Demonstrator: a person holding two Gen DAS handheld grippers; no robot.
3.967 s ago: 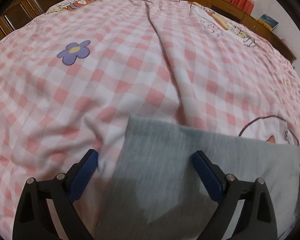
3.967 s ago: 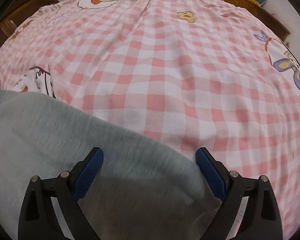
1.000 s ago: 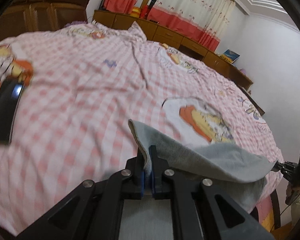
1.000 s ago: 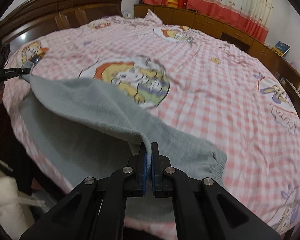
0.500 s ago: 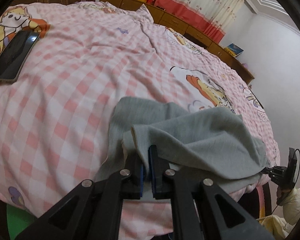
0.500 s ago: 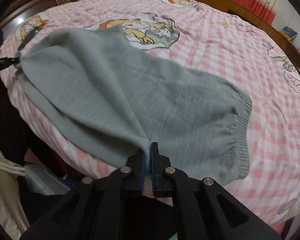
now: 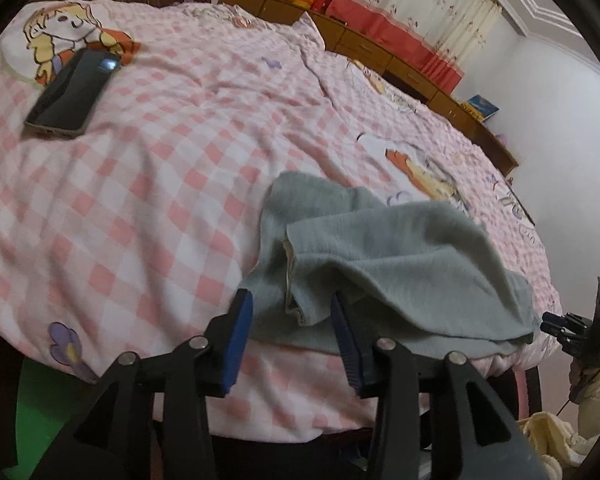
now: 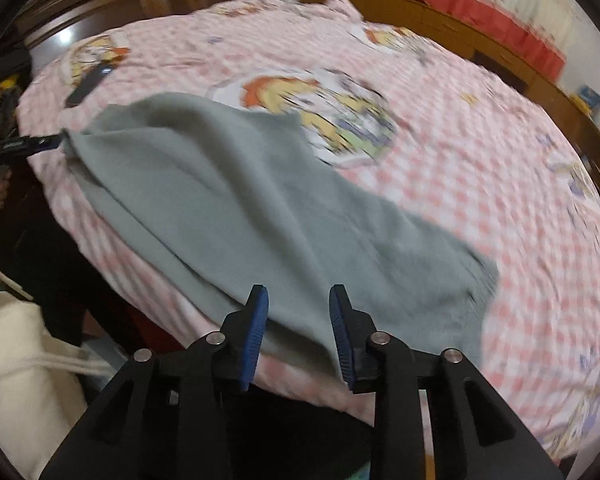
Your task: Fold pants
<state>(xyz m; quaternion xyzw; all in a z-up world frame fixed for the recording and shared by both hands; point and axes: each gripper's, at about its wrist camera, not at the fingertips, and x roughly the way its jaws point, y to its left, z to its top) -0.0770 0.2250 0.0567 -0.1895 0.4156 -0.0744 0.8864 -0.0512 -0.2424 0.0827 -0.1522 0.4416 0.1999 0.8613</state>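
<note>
Altogether, one bed cover (image 7: 172, 184), pink-and-white checked with cartoon prints, is spreading across nearly the whole of both views and is bearing everything else. One pair of grey pants (image 7: 400, 256) is lying near the front edge of that cover, doubled over so that an upper layer is resting on a lower one; in the right wrist view the same pants (image 8: 236, 208) are stretching from the near edge back toward a round cartoon print, with one corner hanging close to the bed's front edge. One curtain (image 7: 416, 20), white with a red lower band, is hanging behind a wooden cabinet run (image 7: 384, 56) along the far wall. Two grippers are showing, each with two blue-padded fingers. One left gripper (image 7: 292, 336) is opening, its jaws standing apart with a folded edge of the pants lying between them and neither pad pressing on the cloth. One right gripper (image 8: 298, 332) is likewise opening, its jaws parted over the near edge of the pants, the cloth loose between them. One dark phone (image 7: 74, 94) is lying flat on the cover, well apart from the pants, toward the far left. One blue book (image 7: 482, 107) is resting on the cabinet top by the wall.
</note>
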